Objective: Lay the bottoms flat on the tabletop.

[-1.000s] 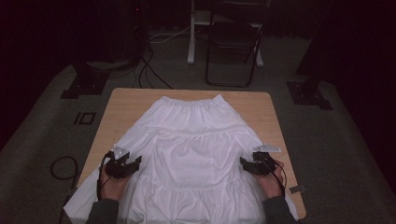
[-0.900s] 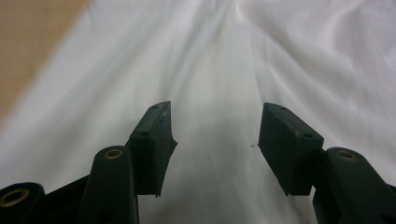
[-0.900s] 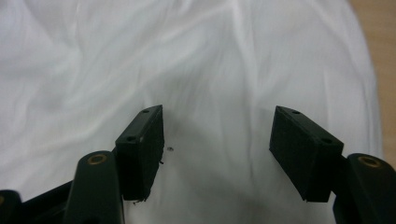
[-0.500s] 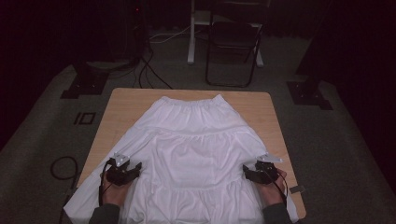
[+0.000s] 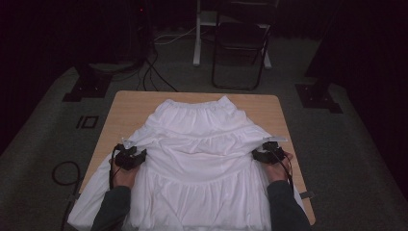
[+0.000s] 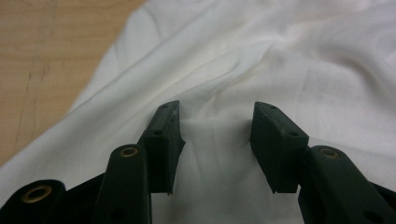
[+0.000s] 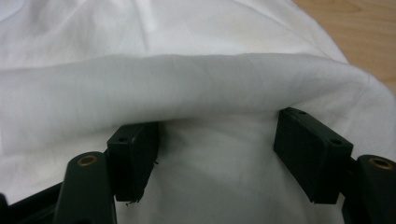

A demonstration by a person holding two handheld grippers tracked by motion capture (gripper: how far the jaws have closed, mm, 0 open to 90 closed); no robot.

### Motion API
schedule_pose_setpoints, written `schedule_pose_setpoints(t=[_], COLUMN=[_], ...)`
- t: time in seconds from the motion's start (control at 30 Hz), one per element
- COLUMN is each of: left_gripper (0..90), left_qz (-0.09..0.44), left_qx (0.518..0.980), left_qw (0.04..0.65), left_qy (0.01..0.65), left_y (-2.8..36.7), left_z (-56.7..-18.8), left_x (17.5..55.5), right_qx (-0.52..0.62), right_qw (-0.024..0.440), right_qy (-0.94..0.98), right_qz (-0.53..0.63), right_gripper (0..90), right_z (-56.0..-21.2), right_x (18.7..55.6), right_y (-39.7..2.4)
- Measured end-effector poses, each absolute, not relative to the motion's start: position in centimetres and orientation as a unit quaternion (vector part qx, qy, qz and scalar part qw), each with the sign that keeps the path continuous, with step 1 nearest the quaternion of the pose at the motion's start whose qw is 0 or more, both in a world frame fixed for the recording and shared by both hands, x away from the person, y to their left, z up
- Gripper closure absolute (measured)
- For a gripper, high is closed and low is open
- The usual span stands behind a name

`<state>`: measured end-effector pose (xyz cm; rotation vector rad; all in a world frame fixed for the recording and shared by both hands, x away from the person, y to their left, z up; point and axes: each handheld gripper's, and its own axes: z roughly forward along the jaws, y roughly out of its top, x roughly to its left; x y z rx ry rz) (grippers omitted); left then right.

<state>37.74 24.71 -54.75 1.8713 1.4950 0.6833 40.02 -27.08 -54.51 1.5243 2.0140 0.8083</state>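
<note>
A white tiered skirt (image 5: 202, 159) lies spread on the wooden table (image 5: 130, 106), waistband at the far end. My left gripper (image 5: 136, 158) rests on the skirt's left side. Its jaws have just been closing and stand apart around a patch of puckered cloth (image 6: 215, 154), on which the pads do not press (image 6: 217, 109). My right gripper (image 5: 258, 155) sits at the skirt's right side. Its jaws have been opening and stand wide (image 7: 217, 123), tips tucked under a raised fold of the cloth (image 7: 187, 88).
The skirt's hem hangs over the table's near edge between the person's forearms. Bare wood (image 6: 51, 56) shows left of the skirt. On the floor beyond stand a dark folding chair (image 5: 239, 43), two black stand bases (image 5: 82, 89) (image 5: 317, 96) and a cable loop (image 5: 62, 173).
Both grippers have moved away from the person along the skirt's sides. The cloth ahead of them has bunched into folds, and the skirt's sides are drawn inward.
</note>
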Motion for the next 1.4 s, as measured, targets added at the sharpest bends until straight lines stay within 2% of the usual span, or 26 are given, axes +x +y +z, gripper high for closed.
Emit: schedule_pose_setpoints(t=[0.27,0.33,0.53,0.8,0.97,1.17,1.4], left_gripper=[55.2,58.9,59.3,59.4,58.9,56.6,54.6], left_qz=[0.275,0.281,0.304,0.311,0.305,0.297,0.287], left_qx=[0.684,0.676,0.646,0.635,0.639,0.658,0.677], left_qw=[0.304,0.3,0.283,0.277,0.282,0.291,0.299], left_qy=[0.603,0.612,0.64,0.651,0.647,0.628,0.608], left_y=[25.8,26.1,28.1,29.8,29.6,29.4,29.6], left_z=[-54.6,-54.6,-54.7,-54.7,-54.7,-54.7,-54.8], left_x=[40.8,40.8,40.7,40.3,39.5,38.1,36.3], right_qx=[0.575,0.575,0.557,0.522,0.53,0.554,0.556], right_qw=[0.243,0.245,0.238,0.221,0.221,0.235,0.244], right_qy=[0.722,0.721,0.732,0.761,0.76,0.74,0.732], right_qz=[0.299,0.301,0.311,0.315,0.305,0.3,0.31], right_gripper=[30.8,30.8,30.8,30.9,30.9,31.1,31.2], right_z=[-54.6,-54.6,-54.7,-54.6,-54.4,-54.5,-54.8], right_x=[41.6,41.5,40.9,41.1,40.7,39.1,37.3], right_y=[-25.9,-25.7,-23.4,-20.6,-22.5,-27.1,-28.5])
